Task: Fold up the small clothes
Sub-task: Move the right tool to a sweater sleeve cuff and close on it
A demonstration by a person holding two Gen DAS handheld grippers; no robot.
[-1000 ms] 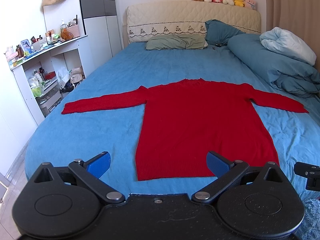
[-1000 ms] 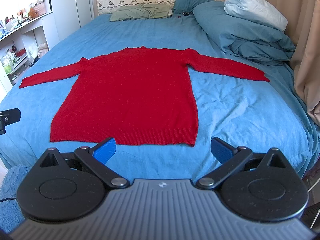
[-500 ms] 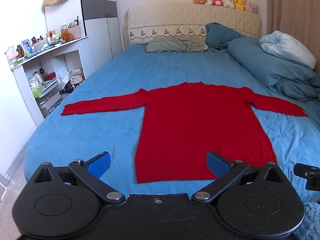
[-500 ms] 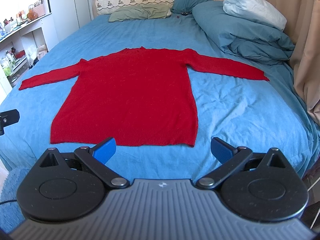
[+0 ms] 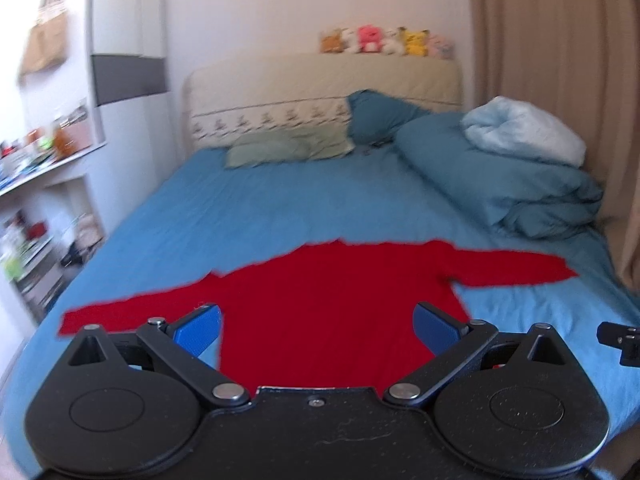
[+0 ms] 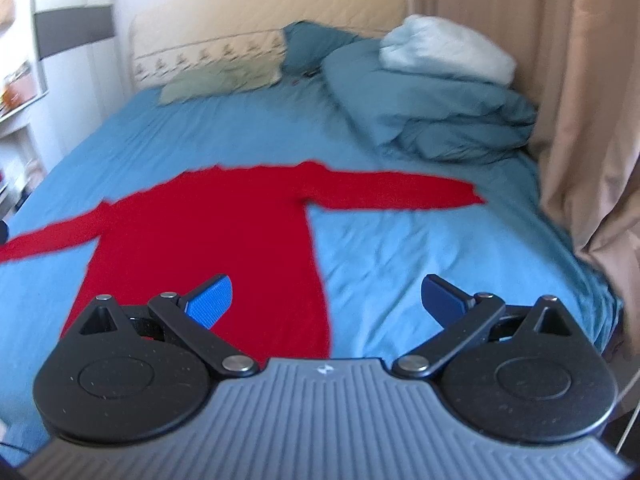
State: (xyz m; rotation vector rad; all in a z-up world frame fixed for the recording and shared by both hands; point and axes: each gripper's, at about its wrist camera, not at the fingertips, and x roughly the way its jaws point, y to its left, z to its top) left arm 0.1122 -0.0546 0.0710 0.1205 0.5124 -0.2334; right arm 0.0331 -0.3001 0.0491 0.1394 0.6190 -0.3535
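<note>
A red long-sleeved sweater (image 5: 320,300) lies flat on the blue bed sheet (image 5: 260,216), sleeves spread to both sides, hem toward me. It also shows in the right wrist view (image 6: 224,232). My left gripper (image 5: 318,326) is open and empty, above the sweater's lower body. My right gripper (image 6: 326,298) is open and empty, over the sweater's right side edge. The hem is hidden behind both gripper bodies. The right gripper's tip (image 5: 618,338) shows at the right edge of the left wrist view.
A heap of teal duvet with a pale blanket (image 5: 516,172) lies at the bed's right. Pillows (image 5: 288,148) and a headboard with plush toys (image 5: 384,42) are at the far end. Shelves (image 5: 36,208) stand left, a beige curtain (image 6: 580,120) right.
Both grippers have moved forward and lower over the bed, so the sweater sits nearer and its hem is now hidden. Both views are motion-blurred. The sweater has not moved.
</note>
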